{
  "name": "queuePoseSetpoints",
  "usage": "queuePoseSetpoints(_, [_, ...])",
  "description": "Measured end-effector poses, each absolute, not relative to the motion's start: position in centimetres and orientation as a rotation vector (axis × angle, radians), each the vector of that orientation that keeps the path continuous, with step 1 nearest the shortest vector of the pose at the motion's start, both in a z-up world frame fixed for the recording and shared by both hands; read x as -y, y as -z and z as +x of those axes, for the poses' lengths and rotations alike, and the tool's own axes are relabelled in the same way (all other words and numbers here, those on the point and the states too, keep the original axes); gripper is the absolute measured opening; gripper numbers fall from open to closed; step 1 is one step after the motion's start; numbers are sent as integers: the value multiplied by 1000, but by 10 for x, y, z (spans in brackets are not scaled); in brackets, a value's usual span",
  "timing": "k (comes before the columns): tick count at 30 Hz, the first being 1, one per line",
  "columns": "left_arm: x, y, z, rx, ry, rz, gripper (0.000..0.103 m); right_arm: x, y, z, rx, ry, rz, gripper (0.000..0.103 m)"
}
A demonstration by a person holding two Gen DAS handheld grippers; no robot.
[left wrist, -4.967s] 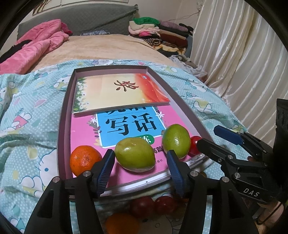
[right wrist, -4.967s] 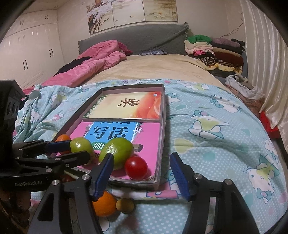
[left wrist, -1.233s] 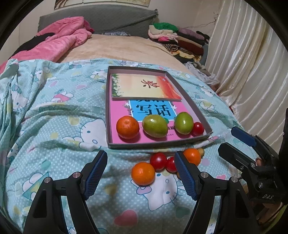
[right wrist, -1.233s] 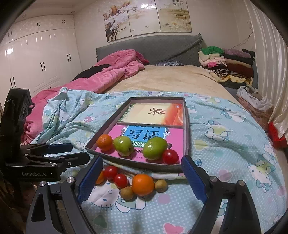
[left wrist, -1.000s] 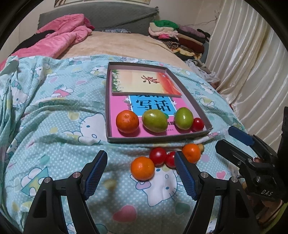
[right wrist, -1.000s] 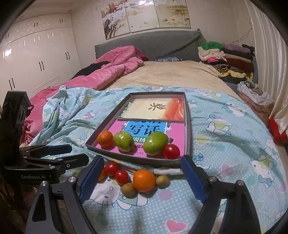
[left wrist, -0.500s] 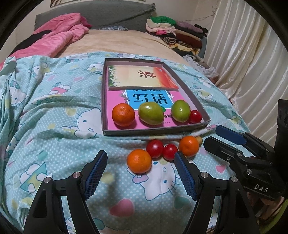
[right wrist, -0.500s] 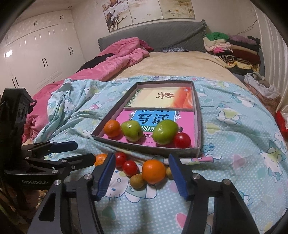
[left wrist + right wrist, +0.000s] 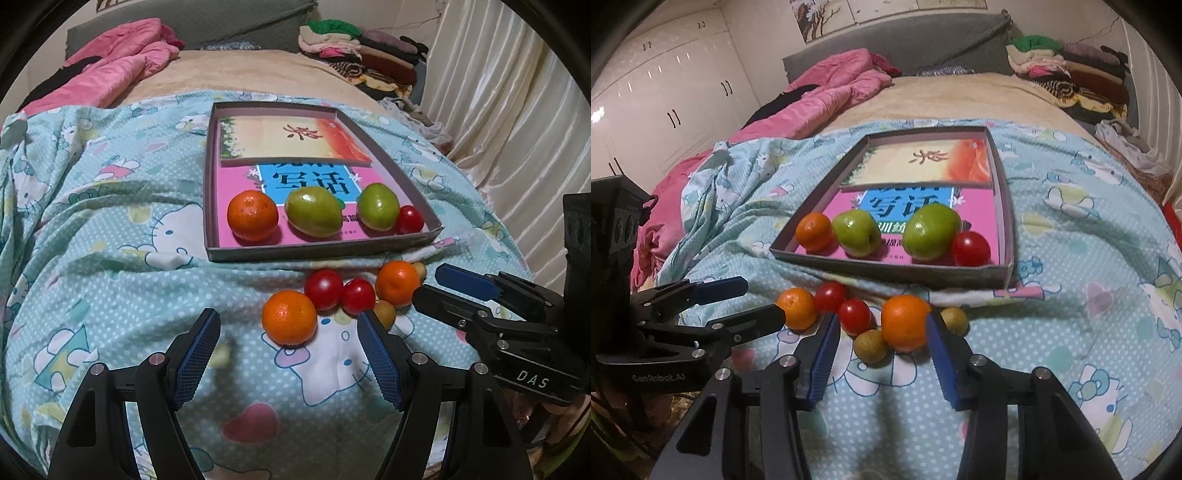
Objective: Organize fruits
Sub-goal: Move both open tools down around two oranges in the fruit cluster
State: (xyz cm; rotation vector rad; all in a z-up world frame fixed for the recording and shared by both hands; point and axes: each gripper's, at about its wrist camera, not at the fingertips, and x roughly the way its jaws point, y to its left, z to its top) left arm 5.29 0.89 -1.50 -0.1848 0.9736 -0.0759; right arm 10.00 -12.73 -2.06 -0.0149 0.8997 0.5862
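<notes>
Both grippers are spread apart, holding nothing. An orange (image 9: 905,322) sits between the right gripper's (image 9: 881,345) jaws; another orange (image 9: 289,316) lies just ahead of the left gripper (image 9: 288,352). The box (image 9: 325,251) is beyond.

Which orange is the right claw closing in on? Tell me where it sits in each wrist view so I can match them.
Left wrist view: the orange lies right of centre, beside two red tomatoes, just ahead of the right claw.
Right wrist view: the orange is centre frame, between the open fingers.
Shared landmark: the box's near wall, just beyond it.
</notes>
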Motion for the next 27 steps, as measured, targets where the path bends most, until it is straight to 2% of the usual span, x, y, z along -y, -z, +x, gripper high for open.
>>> queuePoseSetpoints(16, [-18, 34, 62, -1054, 69, -251, 78, 132, 40, 113, -1005, -549, 20, 39])
queuePoseSetpoints(27, [-14, 38, 65, -1068, 84, -236, 78, 131, 46, 117, -1034, -559, 44, 39])
